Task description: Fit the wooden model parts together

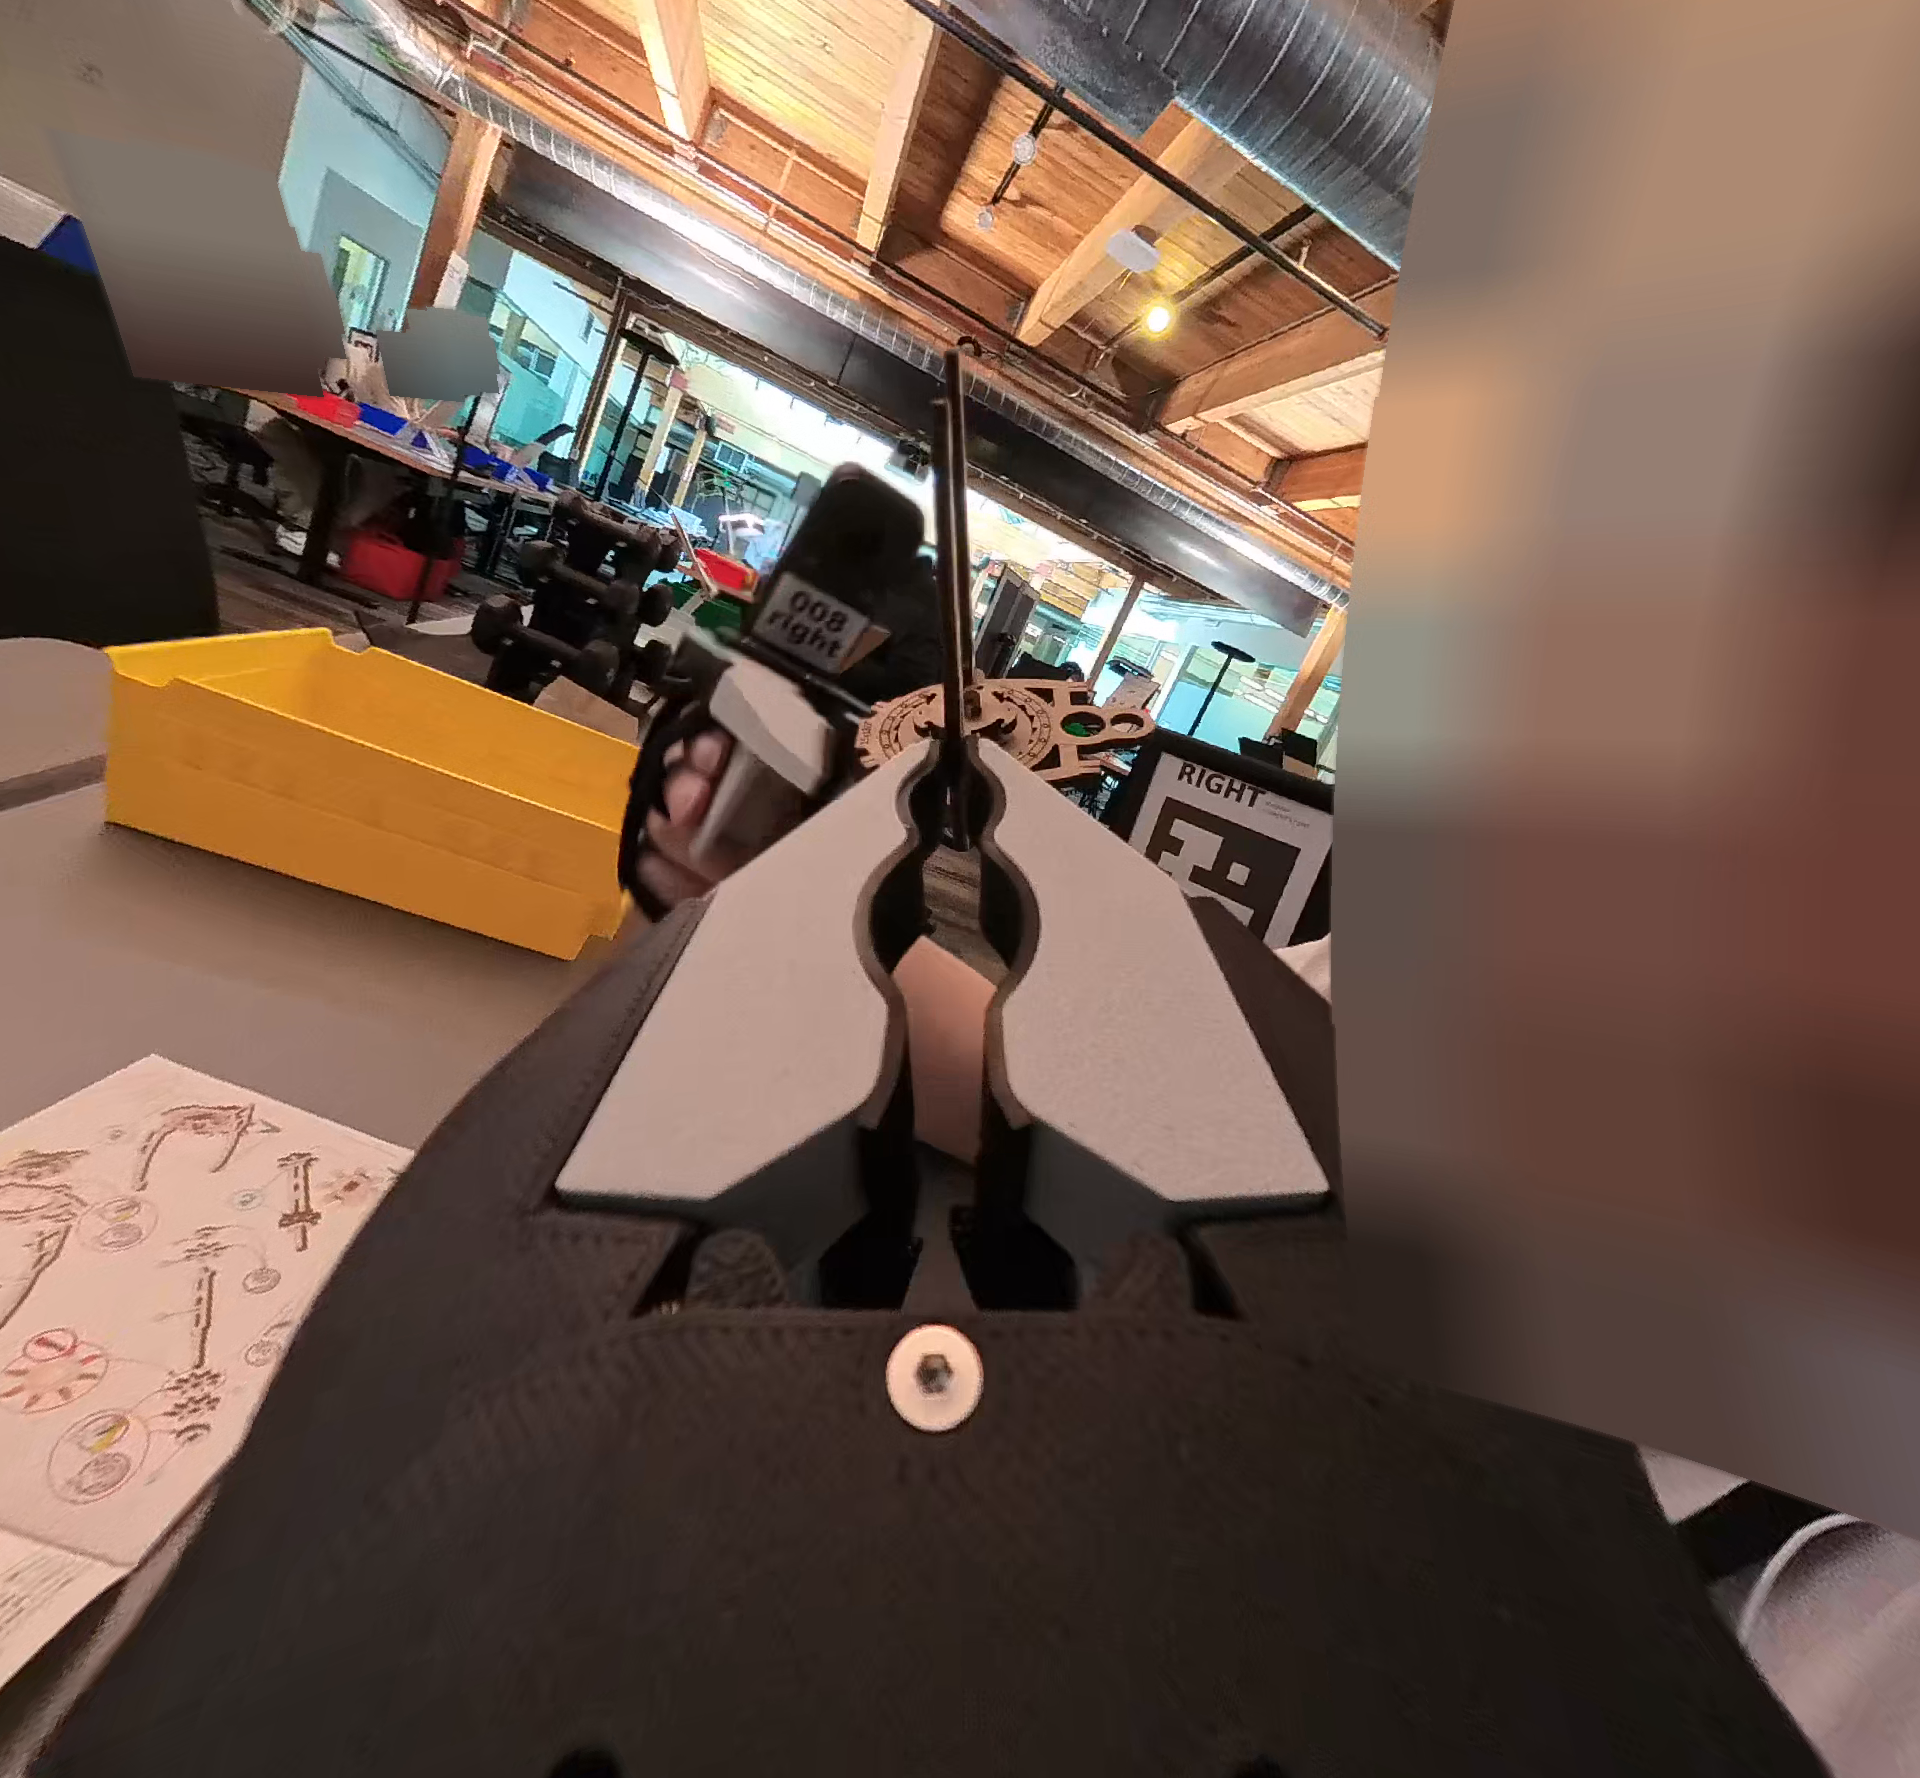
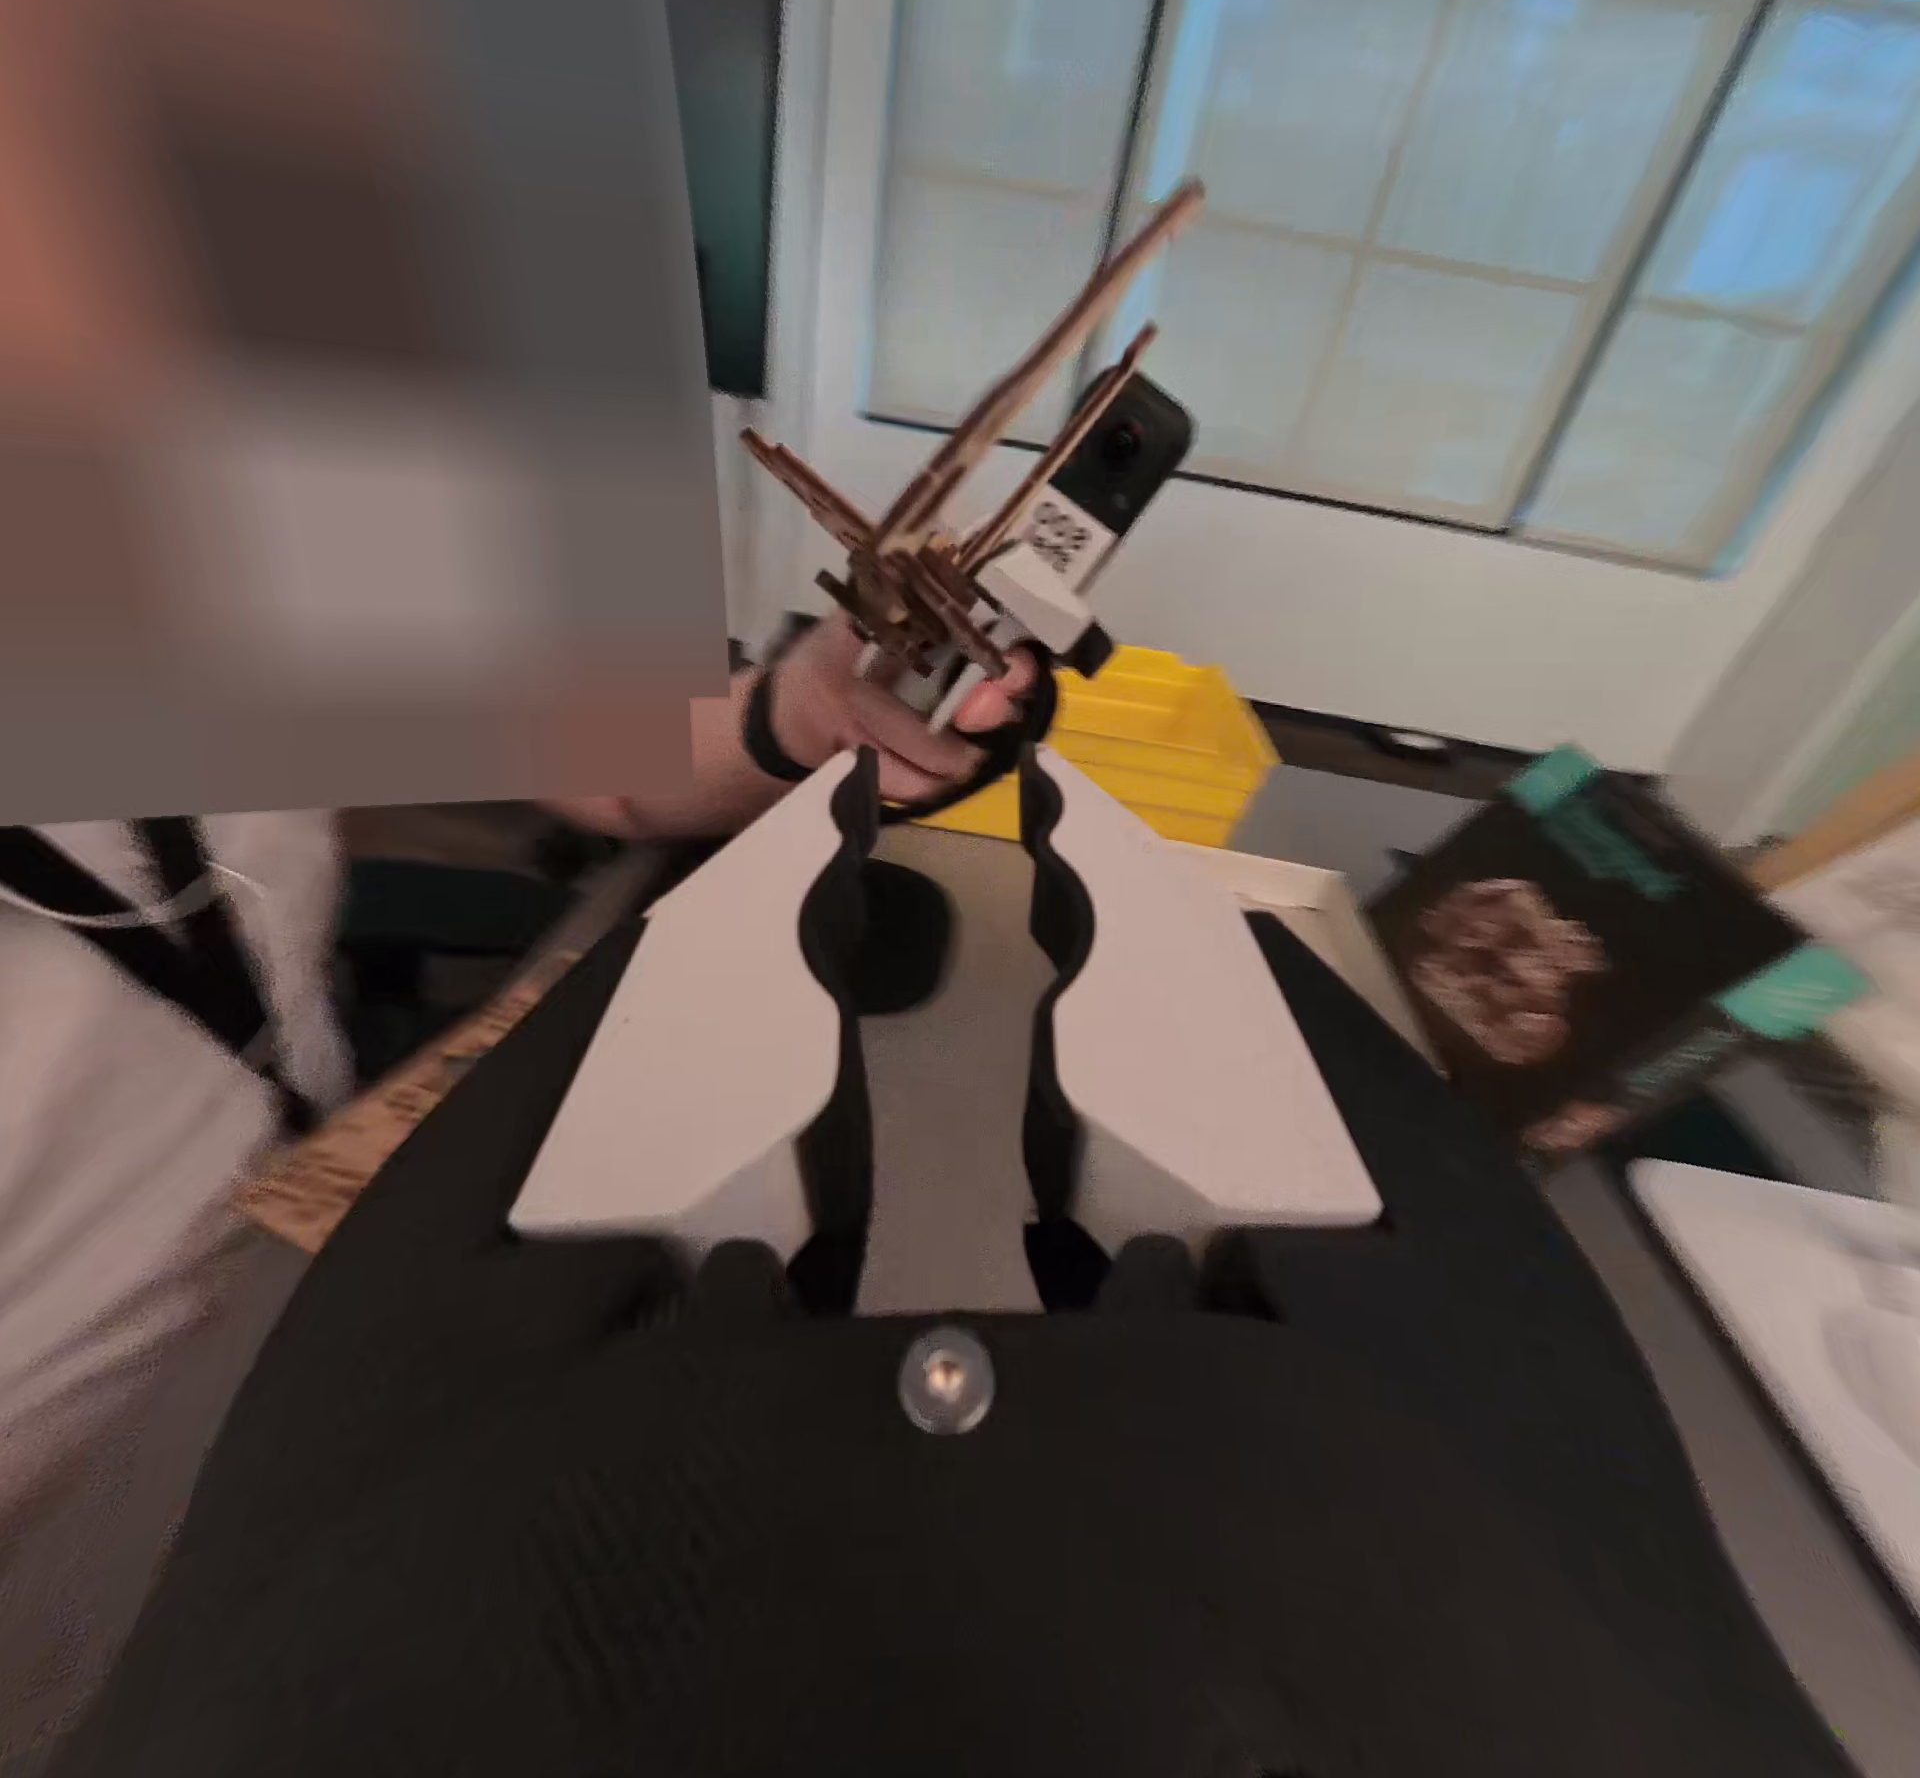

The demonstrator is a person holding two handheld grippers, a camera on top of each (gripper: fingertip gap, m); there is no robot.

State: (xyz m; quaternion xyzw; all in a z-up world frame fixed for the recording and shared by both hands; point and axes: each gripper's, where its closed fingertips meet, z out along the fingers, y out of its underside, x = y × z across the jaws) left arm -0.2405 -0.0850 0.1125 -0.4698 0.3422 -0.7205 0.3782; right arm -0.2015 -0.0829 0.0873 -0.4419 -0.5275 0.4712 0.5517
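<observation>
Basically mid-air work: left hand-held gripper is clamped on the wooden model, fingers pinched tight on its thin edge, so from its own camera the piece reads as a dark upright sliver. The right wrist view shows the same model as a cluster of laser-cut plates with two long slats fanning upward, held well above the surface, probably so both sides stay reachable for fitting.

Right hand-held gripper is open, nothing between its fingers, aimed at the model but apart from it. In the left wrist view a round gear-like wooden part shows just behind the left fingertips, near the right unit; cannot tell if it is attached or only lined up behind.

Likely step: right one coming in to press or steady a part; model held edge-on gives it a flat face to push against. Thin slats look fragile, squeeze risk.

Yellow bin and instruction sheet sit on the surface, product box to the right.
</observation>
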